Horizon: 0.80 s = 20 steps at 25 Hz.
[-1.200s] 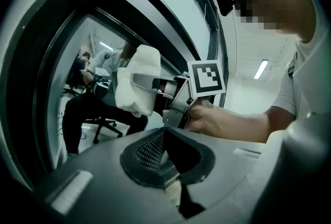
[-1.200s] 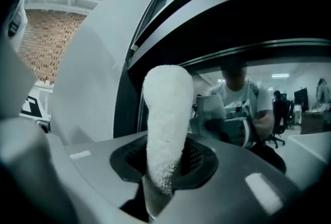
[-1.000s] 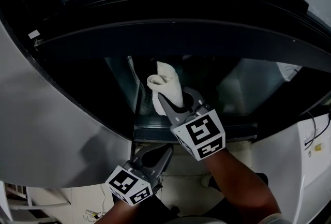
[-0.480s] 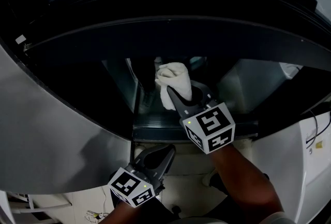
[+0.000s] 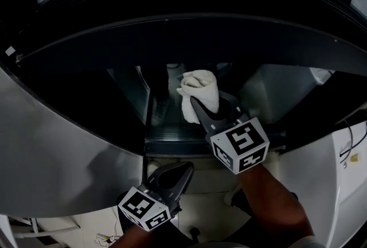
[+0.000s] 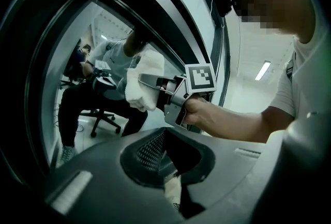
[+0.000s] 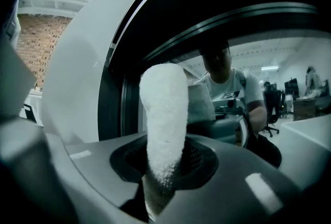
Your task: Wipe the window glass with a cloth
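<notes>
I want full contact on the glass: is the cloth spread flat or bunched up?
Bunched: the cloth is a wadded roll poking out of the right claw, which is shut on it.

My right claw (image 5: 200,108) reaches up and forward on an outstretched bare forearm (image 5: 269,204), jaws clamped on a bunched white cloth (image 5: 200,89), while my left claw (image 5: 182,171) hangs lower and nearer my body, jaws together on nothing, tips pointing up toward the right one.
</notes>
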Each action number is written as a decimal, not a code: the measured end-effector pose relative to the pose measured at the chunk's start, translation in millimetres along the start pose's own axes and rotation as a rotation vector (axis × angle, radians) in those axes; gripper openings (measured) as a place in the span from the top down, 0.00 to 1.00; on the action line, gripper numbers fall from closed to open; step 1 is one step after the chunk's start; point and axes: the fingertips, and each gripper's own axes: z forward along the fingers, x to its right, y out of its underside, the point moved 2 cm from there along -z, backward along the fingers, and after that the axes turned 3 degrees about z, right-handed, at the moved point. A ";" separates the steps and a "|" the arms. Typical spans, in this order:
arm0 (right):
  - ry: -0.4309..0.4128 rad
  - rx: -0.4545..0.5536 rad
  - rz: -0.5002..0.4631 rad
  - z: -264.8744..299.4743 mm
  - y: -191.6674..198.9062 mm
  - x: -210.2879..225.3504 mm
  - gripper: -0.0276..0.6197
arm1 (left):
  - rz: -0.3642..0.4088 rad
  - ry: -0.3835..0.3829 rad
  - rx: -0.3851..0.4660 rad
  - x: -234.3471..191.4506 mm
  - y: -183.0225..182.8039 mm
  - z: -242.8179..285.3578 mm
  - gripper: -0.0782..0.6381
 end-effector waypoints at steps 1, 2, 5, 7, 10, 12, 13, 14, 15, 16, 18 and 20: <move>0.000 0.002 0.003 -1.9 1.0 2.5 0.82 | 0.000 0.001 -0.002 0.1 0.5 0.7 0.87; 0.000 0.004 0.004 -3.6 2.0 4.7 0.82 | 0.001 0.002 -0.005 0.4 1.0 1.6 0.87; 0.002 0.005 0.010 -8.7 4.8 10.4 0.82 | 0.001 0.007 -0.010 1.0 2.4 5.6 0.87; 0.006 0.004 0.019 -12.9 6.2 14.9 0.82 | -0.001 0.012 -0.013 1.3 3.2 9.2 0.87; 0.017 0.001 0.025 -20.5 7.8 23.2 0.82 | -0.001 0.019 -0.017 3.2 4.7 14.4 0.87; 0.025 0.002 0.027 -25.2 8.9 28.9 0.82 | -0.001 0.023 -0.021 4.8 5.7 17.3 0.87; 0.029 0.002 0.028 -27.4 9.5 31.6 0.82 | 0.000 0.025 -0.022 5.8 5.9 18.7 0.87; 0.032 0.003 0.027 -29.6 10.0 34.2 0.82 | 0.000 0.026 -0.022 7.1 5.7 20.0 0.87; 0.036 0.003 0.027 -31.8 10.3 36.7 0.82 | 0.001 0.028 -0.020 8.7 4.8 21.3 0.87; 0.041 0.003 0.026 -34.1 10.3 39.3 0.82 | 0.003 0.031 -0.017 10.5 3.4 22.6 0.87; 0.050 0.004 0.025 -38.8 10.3 44.0 0.82 | 0.009 0.036 -0.012 14.7 0.8 24.7 0.87; 0.060 0.004 0.023 -43.8 10.1 48.6 0.82 | 0.014 0.041 -0.012 18.8 -0.3 26.6 0.87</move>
